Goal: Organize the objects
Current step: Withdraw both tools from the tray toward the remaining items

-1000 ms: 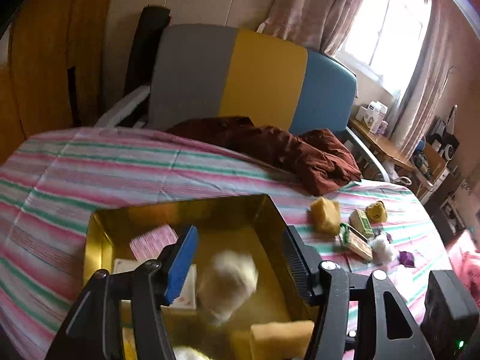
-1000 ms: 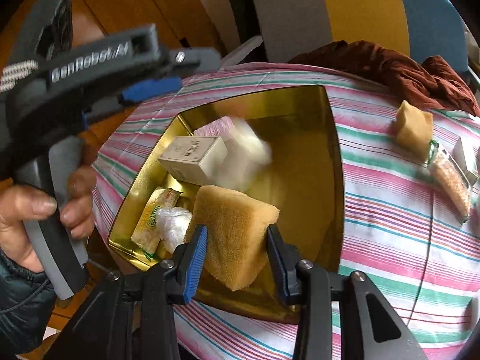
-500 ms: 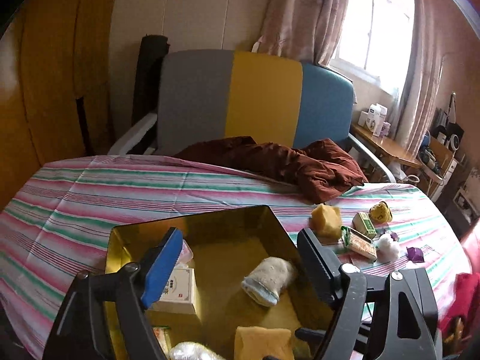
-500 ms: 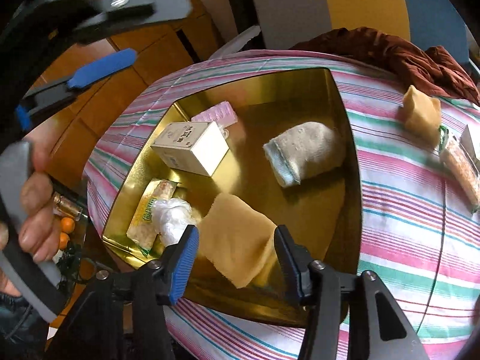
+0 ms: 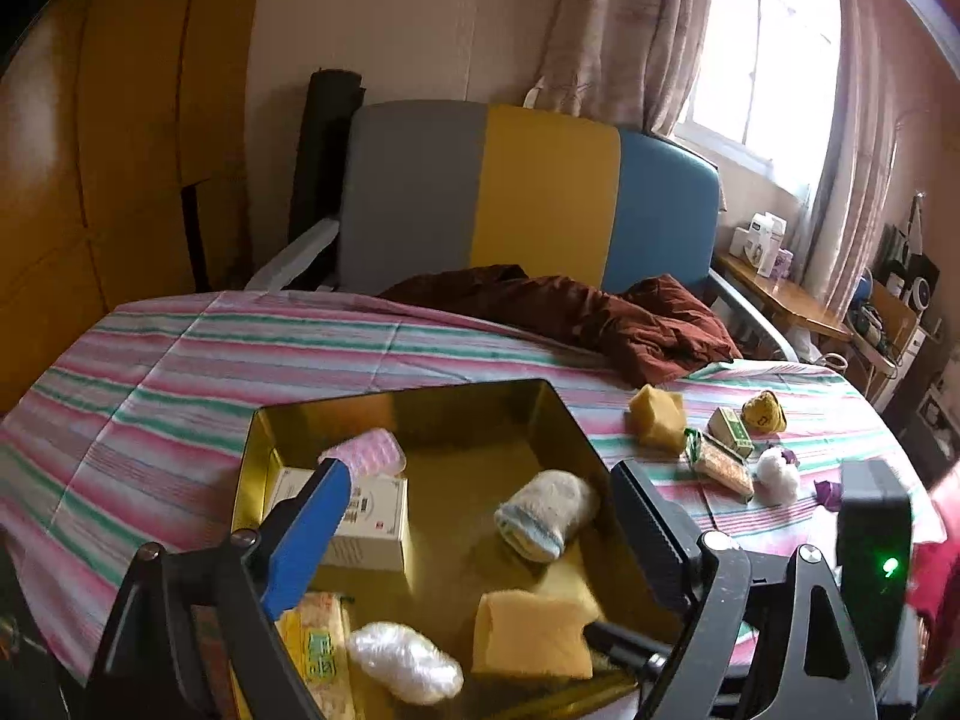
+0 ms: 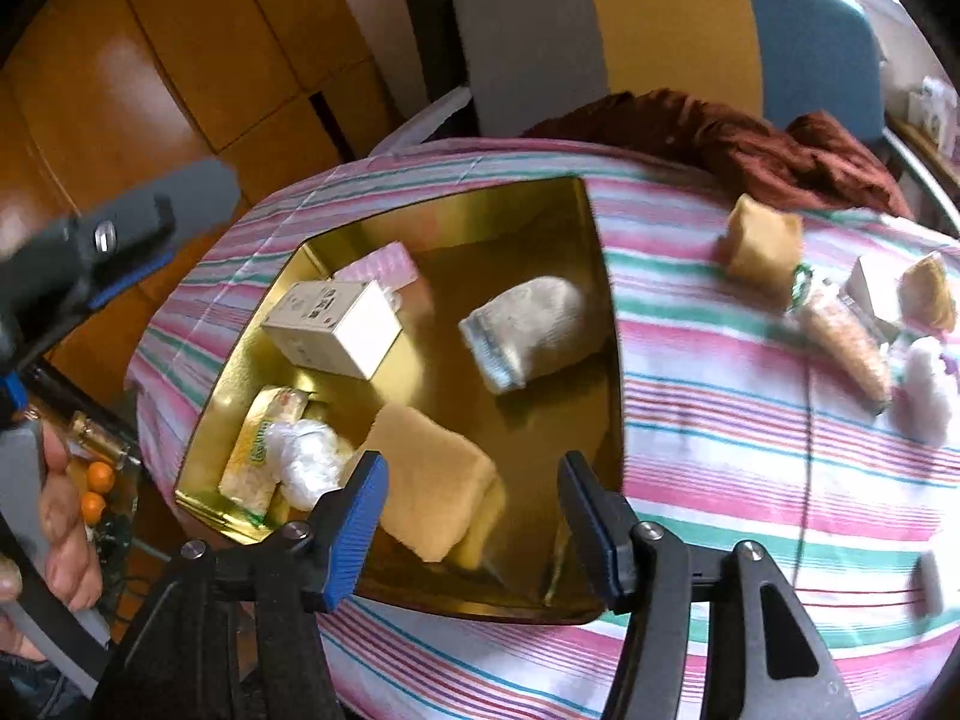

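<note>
Left wrist view
Surface: striped cloth (image 5: 180, 372) over a table, mid frame.
Room: three-colour chair (image 5: 528, 192) behind the table; brown cloth (image 5: 600, 312) at the far edge; window (image 5: 774, 60) upper right.
Tin: one gold tin (image 5: 420, 402), lower centre.
In tin: box (image 5: 372, 516), pink pack (image 5: 366, 450), sock (image 5: 546, 510), sponge (image 5: 534, 630), white wad (image 5: 402, 660), yellow packet (image 5: 318, 654).
Loose, right: one sponge (image 5: 657, 417) and some small items.
Left gripper (image 5: 480, 516): jaws wide and opening, nothing between them.

Right wrist view
Surface: same cloth (image 6: 720, 420), blurred at right.
Tin (image 6: 606, 324): centre, same six things.
Sponge (image 6: 432, 480): in the tin's near end.
Right gripper (image 6: 468, 510): jaws opening, pads clear of the sponge.
Hand (image 6: 54, 510): lower left.
</note>
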`<act>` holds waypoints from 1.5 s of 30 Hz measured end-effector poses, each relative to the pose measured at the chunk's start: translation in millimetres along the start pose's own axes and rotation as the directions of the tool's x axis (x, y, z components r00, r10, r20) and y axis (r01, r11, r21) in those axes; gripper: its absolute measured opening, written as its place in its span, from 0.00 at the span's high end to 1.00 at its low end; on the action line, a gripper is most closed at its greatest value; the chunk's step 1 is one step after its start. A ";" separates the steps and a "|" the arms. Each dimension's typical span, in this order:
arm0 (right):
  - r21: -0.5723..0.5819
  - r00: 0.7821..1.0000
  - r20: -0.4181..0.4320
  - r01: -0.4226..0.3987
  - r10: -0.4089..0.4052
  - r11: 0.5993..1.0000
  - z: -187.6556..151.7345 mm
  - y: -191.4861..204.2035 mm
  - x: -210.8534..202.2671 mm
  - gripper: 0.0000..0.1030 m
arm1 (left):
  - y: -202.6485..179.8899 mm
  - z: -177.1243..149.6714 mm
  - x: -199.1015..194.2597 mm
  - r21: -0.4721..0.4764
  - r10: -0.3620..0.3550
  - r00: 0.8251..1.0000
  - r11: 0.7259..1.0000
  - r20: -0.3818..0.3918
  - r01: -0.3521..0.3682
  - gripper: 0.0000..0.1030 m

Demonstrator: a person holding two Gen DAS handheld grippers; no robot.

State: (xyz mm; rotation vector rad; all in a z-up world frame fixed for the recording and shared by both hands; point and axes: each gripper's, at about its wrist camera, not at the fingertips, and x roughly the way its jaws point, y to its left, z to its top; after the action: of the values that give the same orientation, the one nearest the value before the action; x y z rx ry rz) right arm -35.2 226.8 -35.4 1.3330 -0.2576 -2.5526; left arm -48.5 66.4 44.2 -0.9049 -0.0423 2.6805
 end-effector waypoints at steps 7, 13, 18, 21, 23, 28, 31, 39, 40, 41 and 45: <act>-0.006 0.997 0.035 0.067 -0.066 0.998 -2.0 0.1 -7.2 0.41 | 1.7 -21.8 -1.0 0.000 0.029 0.999 1.000 -0.035 -0.029 0.13; 0.008 0.996 0.043 0.079 -0.079 0.997 -5.9 -3.7 -11.7 0.41 | 4.7 -36.1 0.1 -0.001 0.038 0.997 0.999 -0.066 -0.038 0.13; 0.006 0.993 0.055 0.104 -0.104 0.995 -9.1 -4.5 -16.3 0.41 | 6.7 -47.4 -0.8 -0.005 0.031 0.996 0.999 -0.085 -0.031 0.13; 0.009 0.990 0.062 0.124 -0.124 0.992 -10.1 -7.4 -20.1 0.41 | 10.6 -56.3 0.7 -0.010 0.035 0.994 0.999 -0.106 -0.036 0.12; 0.013 0.989 0.067 0.131 -0.132 0.991 -10.3 -10.0 -22.9 0.41 | 13.9 -61.0 2.7 -0.021 0.042 0.992 0.999 -0.122 -0.045 0.12; 0.026 0.986 0.074 0.149 -0.150 0.989 -12.3 -17.0 -27.9 0.41 | 17.2 -65.3 2.3 -0.023 0.051 0.990 0.998 -0.132 -0.054 0.12; 0.037 0.985 0.071 0.153 -0.155 0.988 -14.4 -20.8 -28.8 0.41 | 15.4 -63.9 0.7 -0.015 0.055 0.991 0.998 -0.126 -0.057 0.12; 0.054 0.984 0.074 0.161 -0.165 0.985 -17.8 -28.1 -32.5 0.41 | 8.9 -61.5 -3.8 0.013 0.060 0.992 0.998 -0.108 -0.059 0.11; 0.054 0.983 0.076 0.164 -0.168 0.985 -18.0 -29.0 -33.4 0.41 | 8.3 -61.3 -4.1 0.016 0.060 0.993 0.998 -0.105 -0.059 0.11; 0.055 0.982 0.076 0.166 -0.170 0.985 -18.0 -30.0 -34.0 0.41 | 7.4 -61.0 -4.3 0.019 0.061 0.993 0.998 -0.103 -0.059 0.11; 0.067 0.981 0.077 0.175 -0.180 0.982 -18.6 -35.7 -37.1 0.41 | 3.9 -60.5 -4.7 0.033 0.058 0.993 0.998 -0.099 -0.055 0.11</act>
State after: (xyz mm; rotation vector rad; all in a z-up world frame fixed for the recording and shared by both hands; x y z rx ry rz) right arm -4.3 271.2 -26.7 1.3275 -0.2421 -2.7731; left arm -10.0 57.0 -1.9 -1.0437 0.0463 2.6760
